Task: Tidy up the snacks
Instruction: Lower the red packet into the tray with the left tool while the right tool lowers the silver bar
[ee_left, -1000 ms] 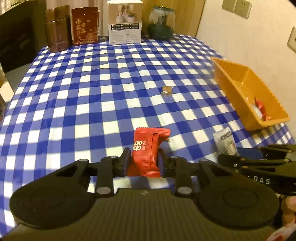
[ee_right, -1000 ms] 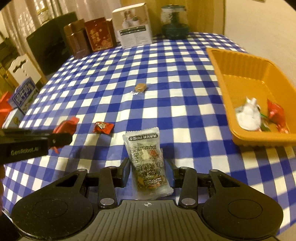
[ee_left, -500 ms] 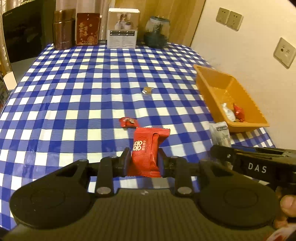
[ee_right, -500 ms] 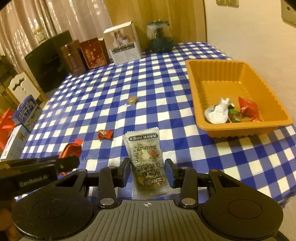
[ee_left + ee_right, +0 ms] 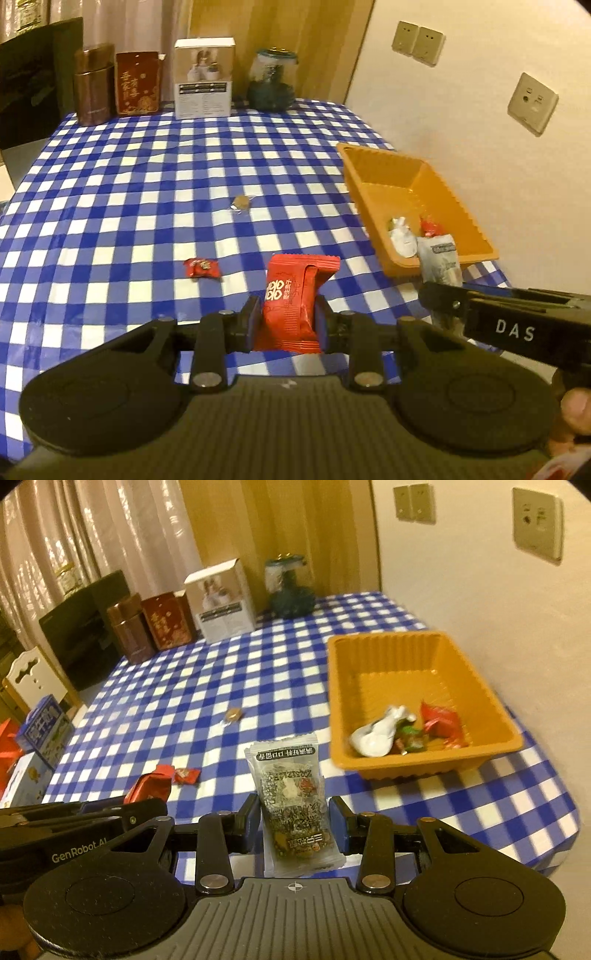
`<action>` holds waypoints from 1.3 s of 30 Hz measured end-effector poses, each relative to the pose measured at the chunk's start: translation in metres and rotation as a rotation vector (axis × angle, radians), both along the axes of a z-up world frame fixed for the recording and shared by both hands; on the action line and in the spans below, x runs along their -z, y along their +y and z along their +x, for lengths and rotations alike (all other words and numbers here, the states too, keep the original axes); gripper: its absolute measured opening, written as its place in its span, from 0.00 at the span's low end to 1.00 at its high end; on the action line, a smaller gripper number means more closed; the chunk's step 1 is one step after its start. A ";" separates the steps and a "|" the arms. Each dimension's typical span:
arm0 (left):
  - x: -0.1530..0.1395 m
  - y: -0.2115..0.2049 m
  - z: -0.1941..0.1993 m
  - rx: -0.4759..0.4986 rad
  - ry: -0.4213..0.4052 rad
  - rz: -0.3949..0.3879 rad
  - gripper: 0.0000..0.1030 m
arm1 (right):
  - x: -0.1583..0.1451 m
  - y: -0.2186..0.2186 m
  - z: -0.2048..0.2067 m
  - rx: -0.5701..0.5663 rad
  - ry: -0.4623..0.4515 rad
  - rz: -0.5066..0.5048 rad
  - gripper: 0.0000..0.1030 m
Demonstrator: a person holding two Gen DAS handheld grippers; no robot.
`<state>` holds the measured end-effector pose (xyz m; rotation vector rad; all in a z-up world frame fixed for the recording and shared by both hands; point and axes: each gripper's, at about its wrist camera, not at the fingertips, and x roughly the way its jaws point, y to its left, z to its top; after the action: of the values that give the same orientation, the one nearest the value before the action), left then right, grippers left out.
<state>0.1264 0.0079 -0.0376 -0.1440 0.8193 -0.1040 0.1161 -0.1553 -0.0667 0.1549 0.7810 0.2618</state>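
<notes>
Red packet (image 5: 290, 302) clamped upright between left tongs (image 5: 286, 323).

left claw (image 5: 287, 320): black, ribbed base, silver screws | right claw (image 5: 294, 819): black, blue pads, "DAS" lettering

A blue-and-white checked surface (image 5: 229, 672) fills the room's middle under warm dim light. Pale curtains (image 5: 122, 535) hang at ten o'clock, a wooden panel (image 5: 295, 524) at twelve, and a cream wall (image 5: 480, 590) with sockets (image 5: 537, 522) at two.
</notes>
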 end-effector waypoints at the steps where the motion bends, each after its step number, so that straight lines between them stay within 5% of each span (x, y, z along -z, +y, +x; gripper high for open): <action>1: -0.002 -0.003 0.002 0.006 -0.003 0.001 0.26 | -0.002 -0.003 0.000 0.008 -0.005 -0.001 0.39; 19: -0.022 -0.058 0.033 0.099 -0.035 -0.040 0.26 | -0.018 -0.067 0.011 0.140 -0.036 0.012 0.39; 39: -0.010 -0.115 0.081 0.174 -0.006 -0.075 0.26 | -0.013 -0.119 0.048 0.215 -0.033 0.014 0.39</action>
<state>0.2073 -0.1069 -0.0273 -0.1426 0.8211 -0.2991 0.1644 -0.2744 -0.0541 0.2451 0.7233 0.0656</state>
